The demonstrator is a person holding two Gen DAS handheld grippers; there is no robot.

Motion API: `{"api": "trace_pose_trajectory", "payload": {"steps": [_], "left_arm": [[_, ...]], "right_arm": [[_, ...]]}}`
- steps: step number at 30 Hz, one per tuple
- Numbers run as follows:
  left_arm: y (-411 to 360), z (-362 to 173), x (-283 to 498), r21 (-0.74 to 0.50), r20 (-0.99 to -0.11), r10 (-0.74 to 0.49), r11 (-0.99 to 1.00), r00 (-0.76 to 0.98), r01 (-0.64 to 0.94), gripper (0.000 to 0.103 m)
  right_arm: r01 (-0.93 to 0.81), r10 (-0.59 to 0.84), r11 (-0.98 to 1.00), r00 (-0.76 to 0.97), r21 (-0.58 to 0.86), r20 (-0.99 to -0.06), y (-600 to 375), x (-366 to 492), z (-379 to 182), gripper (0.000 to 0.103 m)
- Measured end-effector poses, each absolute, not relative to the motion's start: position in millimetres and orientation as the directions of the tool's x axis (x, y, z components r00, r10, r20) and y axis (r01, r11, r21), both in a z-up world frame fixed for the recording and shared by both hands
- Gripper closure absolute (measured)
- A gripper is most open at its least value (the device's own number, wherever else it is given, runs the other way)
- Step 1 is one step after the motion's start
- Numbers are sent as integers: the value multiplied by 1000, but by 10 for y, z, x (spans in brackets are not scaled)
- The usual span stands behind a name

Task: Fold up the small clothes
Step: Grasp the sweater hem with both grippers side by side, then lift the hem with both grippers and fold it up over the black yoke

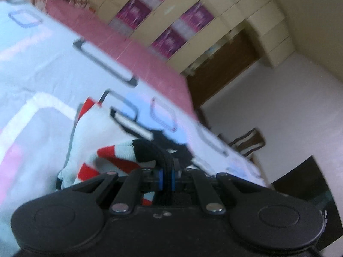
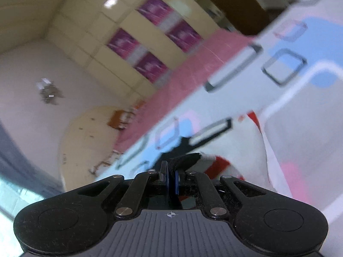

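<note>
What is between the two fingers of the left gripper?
In the left wrist view, the left gripper is shut on the black trim of the striped garment. The red, white and black cloth hangs from it over the patterned bedsheet.

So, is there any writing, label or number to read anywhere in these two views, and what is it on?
No text can be read in either view.
Purple panels on the cupboard: only blurred pale marks, unreadable.
Right claw housing: a small crosshair mark, no letters.
Bedsheet: rectangle shapes only, no words.
Striped garment: no label visible.
</note>
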State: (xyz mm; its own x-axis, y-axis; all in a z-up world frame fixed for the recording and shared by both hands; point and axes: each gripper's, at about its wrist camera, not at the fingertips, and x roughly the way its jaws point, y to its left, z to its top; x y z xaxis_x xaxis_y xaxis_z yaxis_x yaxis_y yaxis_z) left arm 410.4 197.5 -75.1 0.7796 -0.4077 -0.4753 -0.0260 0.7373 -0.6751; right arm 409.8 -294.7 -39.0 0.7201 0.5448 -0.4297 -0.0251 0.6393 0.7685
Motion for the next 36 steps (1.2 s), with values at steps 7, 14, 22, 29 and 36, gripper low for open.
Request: {"api": "trace_pose_trajectory", "payload": {"steps": [7, 14, 22, 29, 36], "left_arm": [[2128, -1134, 4742, -685, -536, -440, 725, 720, -67, 96], [2241, -1276, 5013, -746, -431, -420, 664, 798, -54, 27], [2040, -1156, 5124, -446, -633, -370, 892, 681, 70, 44], [1646, -1213, 5174, -145, -733, -204, 979, 648, 144, 69], [1795, -1203, 5138, -223, -691, -239, 968, 682, 113, 98]], "right_arm": [[96, 544, 612, 669, 785, -507, -2949, 4779, -965, 98], [147, 483, 611, 709, 778, -514, -3056, 5189, -1185, 40], [-43, 445, 809, 696, 586, -563, -2961, 5056, -1039, 40], [-176, 309, 950, 657, 258, -688, -2395, 5178, -1192, 40], [-236, 250, 964, 654, 122, -714, -2178, 5283, -1323, 95]]}}
